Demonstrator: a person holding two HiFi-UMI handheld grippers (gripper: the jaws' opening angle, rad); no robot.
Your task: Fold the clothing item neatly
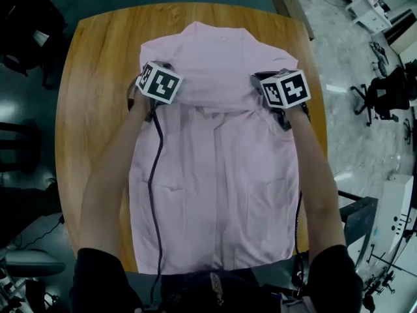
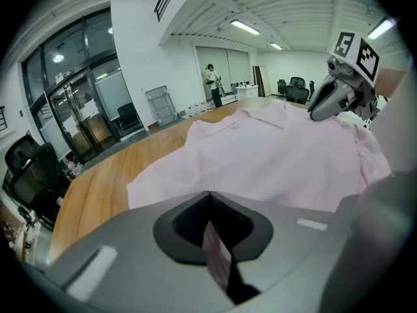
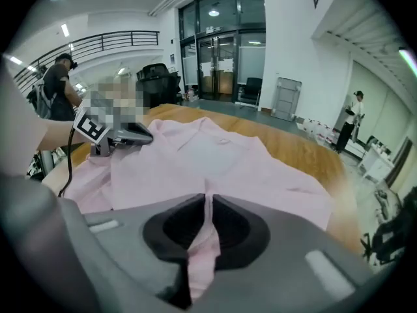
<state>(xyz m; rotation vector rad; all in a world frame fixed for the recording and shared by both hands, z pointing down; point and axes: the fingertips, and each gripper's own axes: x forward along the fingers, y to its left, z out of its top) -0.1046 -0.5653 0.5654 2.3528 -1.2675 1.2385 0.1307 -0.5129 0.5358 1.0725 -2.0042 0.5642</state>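
Note:
A pink shirt (image 1: 221, 175) lies spread flat on the round wooden table (image 1: 98, 77), collar toward the far edge. A crease runs across it between my two grippers. My left gripper (image 1: 158, 70) sits at the shirt's left side under its marker cube. Its jaws are shut on a thin strip of pink cloth, seen in the left gripper view (image 2: 210, 197). My right gripper (image 1: 259, 80) is at the shirt's right side. A fold of the pink shirt (image 3: 195, 155) is pinched between the jaws of the right gripper (image 3: 207, 197). Each gripper view shows the other gripper resting on the shirt (image 2: 273, 155).
A black cable (image 1: 155, 175) trails from the left gripper down across the shirt. Bare table wood (image 2: 111, 175) shows left and far of the shirt. Black office chairs (image 1: 19, 18) stand off the table's left. A person (image 2: 212, 83) stands far back in the room.

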